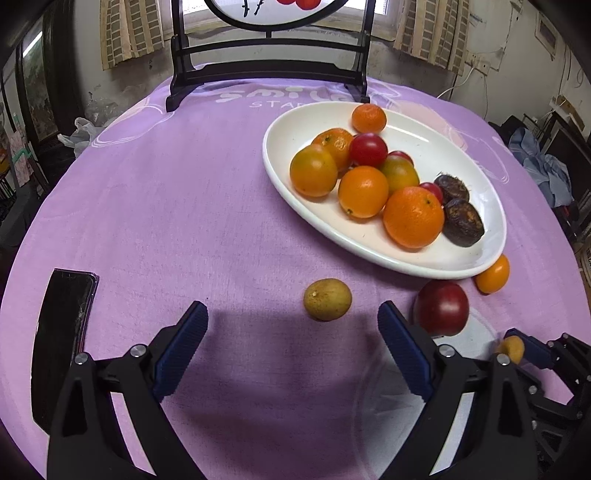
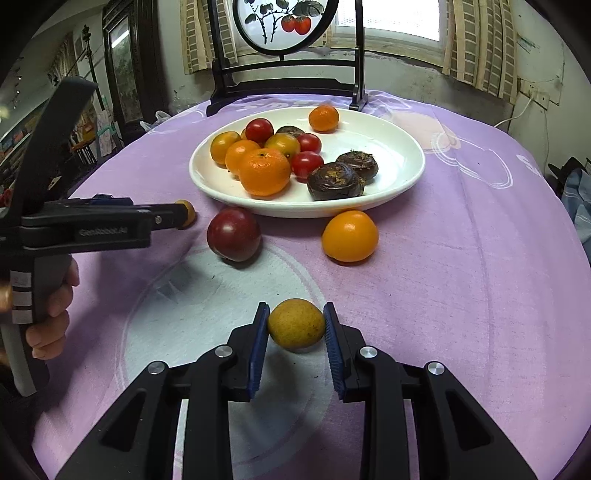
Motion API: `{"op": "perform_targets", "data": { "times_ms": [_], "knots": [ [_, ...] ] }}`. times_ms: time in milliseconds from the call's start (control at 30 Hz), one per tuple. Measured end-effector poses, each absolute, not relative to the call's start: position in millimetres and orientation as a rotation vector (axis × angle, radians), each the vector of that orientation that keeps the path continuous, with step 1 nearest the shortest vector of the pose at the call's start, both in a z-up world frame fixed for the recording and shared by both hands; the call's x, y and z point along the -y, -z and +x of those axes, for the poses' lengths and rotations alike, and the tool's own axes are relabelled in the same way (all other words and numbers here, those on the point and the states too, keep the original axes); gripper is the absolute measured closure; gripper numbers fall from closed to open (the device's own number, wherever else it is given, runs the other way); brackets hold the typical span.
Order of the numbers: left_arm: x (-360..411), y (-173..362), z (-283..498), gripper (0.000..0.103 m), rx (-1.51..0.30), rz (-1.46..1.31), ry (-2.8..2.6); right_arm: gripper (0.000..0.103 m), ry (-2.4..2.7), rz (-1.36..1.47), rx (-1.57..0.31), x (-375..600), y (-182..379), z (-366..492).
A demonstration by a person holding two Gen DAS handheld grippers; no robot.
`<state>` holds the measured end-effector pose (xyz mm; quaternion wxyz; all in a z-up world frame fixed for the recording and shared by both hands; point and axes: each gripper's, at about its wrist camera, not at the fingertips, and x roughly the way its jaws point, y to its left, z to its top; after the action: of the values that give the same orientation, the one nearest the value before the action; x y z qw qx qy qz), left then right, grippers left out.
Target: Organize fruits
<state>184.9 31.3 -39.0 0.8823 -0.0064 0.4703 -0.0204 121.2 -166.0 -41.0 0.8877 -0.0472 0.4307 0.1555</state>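
In the lower centre of the right wrist view, the right gripper (image 2: pixel 296 328) pinches a small yellow-brown fruit (image 2: pixel 296 325) between its blue pads (image 2: pixel 258 347), the fruit's long axis running left to right across the gap. In the left wrist view the left gripper (image 1: pixel 291 332) is spread wide, jaws well apart, above a second yellow-brown fruit (image 1: pixel 327 299) that lies on the cloth just ahead of the fingertips, its long axis also roughly left to right. At the left edge of the right wrist view the left gripper (image 2: pixel 181 216) reaches level toward the right, gripped by a hand (image 2: pixel 51 317) at the handle. A dark red fruit (image 2: pixel 233 233) and an orange fruit (image 2: pixel 349 236) sit on the cloth just beside the near rim of the white plate (image 2: pixel 402 147), which holds oranges, red tomatoes and dark brown pieces. A purple tablecloth (image 2: pixel 461 258) covers the round table; a dark phone (image 1: pixel 62 332) lies at lower left of the left wrist view. A round painted screen (image 2: pixel 284 26) stands at the upper centre, curtains behind it.
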Motion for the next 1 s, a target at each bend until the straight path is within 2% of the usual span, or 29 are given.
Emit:
{"op": "perform_targets", "data": {
  "times_ms": [267,433,500,600,633,667,1000],
  "knots": [
    [-28,56,191,0.011,-1.019,0.028,0.013,0.073,-0.310,-0.088,-0.888,172,38,122],
    [-23,56,196,0.011,-0.977,0.062,-0.012,0.073,-0.314,-0.088,-0.874,172,34,120],
    [-21,55,199,0.019,-0.960,0.059,-0.006,0.073,-0.312,-0.089,-0.872,172,33,120],
    [-17,53,199,0.044,-0.945,0.052,0.039,0.073,-0.312,-0.092,-0.868,172,33,120],
    [-13,51,198,0.065,-0.938,0.061,0.069,0.073,-0.311,-0.093,-0.867,172,33,120],
    [-10,50,196,0.076,-0.936,0.076,0.084,0.073,-0.310,-0.094,-0.867,172,33,120],
    [-14,47,187,0.076,-0.989,0.018,0.098,0.073,-0.323,-0.089,-0.847,171,29,118]
  ]
}}
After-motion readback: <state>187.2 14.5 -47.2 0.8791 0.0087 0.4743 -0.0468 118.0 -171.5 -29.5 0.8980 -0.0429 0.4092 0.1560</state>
